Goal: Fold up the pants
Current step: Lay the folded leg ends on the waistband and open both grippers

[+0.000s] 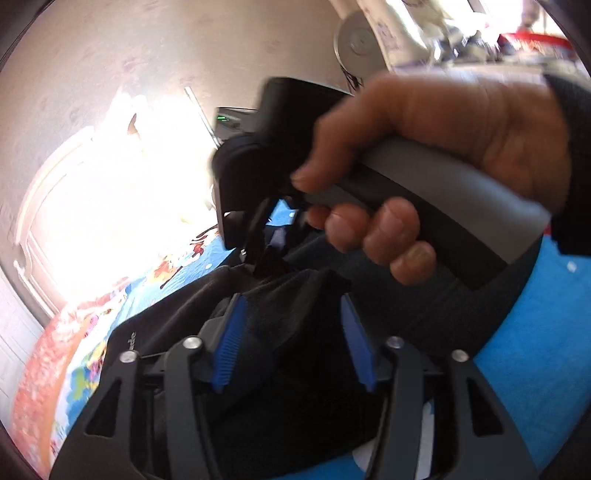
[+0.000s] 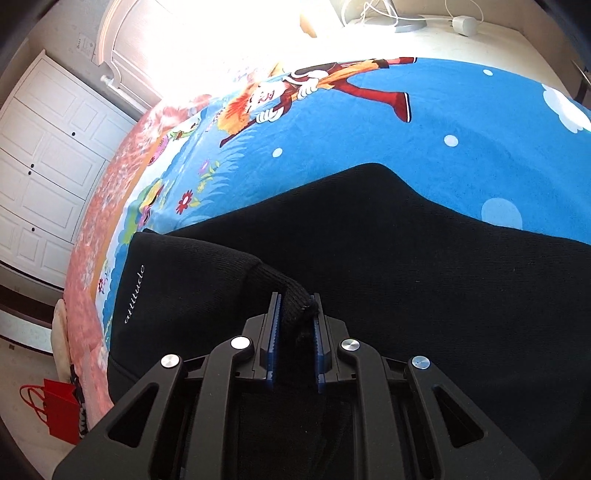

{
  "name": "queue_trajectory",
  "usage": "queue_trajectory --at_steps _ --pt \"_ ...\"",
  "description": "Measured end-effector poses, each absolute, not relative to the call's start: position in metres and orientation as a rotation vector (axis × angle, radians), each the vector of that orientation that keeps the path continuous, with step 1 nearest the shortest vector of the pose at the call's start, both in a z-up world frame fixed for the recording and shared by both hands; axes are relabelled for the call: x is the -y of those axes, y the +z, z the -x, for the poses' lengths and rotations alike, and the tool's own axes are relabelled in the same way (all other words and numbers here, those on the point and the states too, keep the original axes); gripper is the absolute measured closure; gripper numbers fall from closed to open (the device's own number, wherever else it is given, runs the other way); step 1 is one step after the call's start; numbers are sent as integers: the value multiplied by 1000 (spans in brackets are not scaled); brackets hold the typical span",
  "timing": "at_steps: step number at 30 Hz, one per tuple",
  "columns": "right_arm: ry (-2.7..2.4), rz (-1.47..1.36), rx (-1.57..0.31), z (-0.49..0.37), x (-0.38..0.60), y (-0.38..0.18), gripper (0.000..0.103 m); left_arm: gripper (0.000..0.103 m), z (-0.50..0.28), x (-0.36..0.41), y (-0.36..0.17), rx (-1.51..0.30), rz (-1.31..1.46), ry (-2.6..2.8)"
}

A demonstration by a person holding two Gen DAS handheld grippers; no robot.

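Black pants (image 2: 369, 240) with small white lettering lie on a bed with a blue cartoon blanket (image 2: 351, 129). My right gripper (image 2: 295, 306) is shut on a bunched edge of the pants and lifts it off the layer below. In the left wrist view my left gripper (image 1: 291, 317) is open with black pants fabric (image 1: 288, 332) between its blue pads; the pads do not pinch it. The other gripper (image 1: 266, 240), held by a hand (image 1: 424, 155), sits just ahead, its fingers down in the same fabric.
White wardrobe doors (image 2: 48, 166) stand to the left of the bed. A red bag (image 2: 59, 413) sits on the floor by the bed's corner. A bright window lies beyond the bed. Cables and a lamp base (image 2: 406, 24) sit at the far side.
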State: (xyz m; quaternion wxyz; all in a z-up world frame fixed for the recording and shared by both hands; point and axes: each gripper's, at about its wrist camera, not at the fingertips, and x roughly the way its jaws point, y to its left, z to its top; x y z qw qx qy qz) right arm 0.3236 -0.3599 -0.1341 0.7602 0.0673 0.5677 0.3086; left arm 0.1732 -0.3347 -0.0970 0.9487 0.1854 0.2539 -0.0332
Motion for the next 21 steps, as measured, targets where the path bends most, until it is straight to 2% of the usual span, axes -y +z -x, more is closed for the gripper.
queue_trajectory --at_steps 1,3,4,5,6,9,15,16,18,21 --pt "623 -117 -1219 -321 361 -128 67 42 -159 316 -88 -520 -306 -60" --pt "528 -40 -1130 -307 365 -107 57 40 -129 271 -75 -522 -166 -12" --pt "497 -12 -1071 -295 365 -95 42 35 -113 247 -74 -525 -98 38" --pt "476 20 -1008 -280 363 -84 20 33 -100 222 -77 -541 -41 104" --pt "476 58 -938 -263 356 -75 12 33 -91 198 -83 -569 -2 176" --pt "462 173 -815 -220 325 -72 9 35 -84 156 -105 -642 4 286" --pt "462 237 -901 -200 291 -118 9 35 -96 180 -124 -676 -184 297" --pt "436 283 -935 -200 288 -130 9 36 -104 184 -130 -696 -259 313" --pt "420 338 -925 -199 287 -149 7 45 -120 170 -151 -714 -424 427" --pt "431 349 -907 -198 290 -154 4 35 -119 143 -162 -758 -468 387"
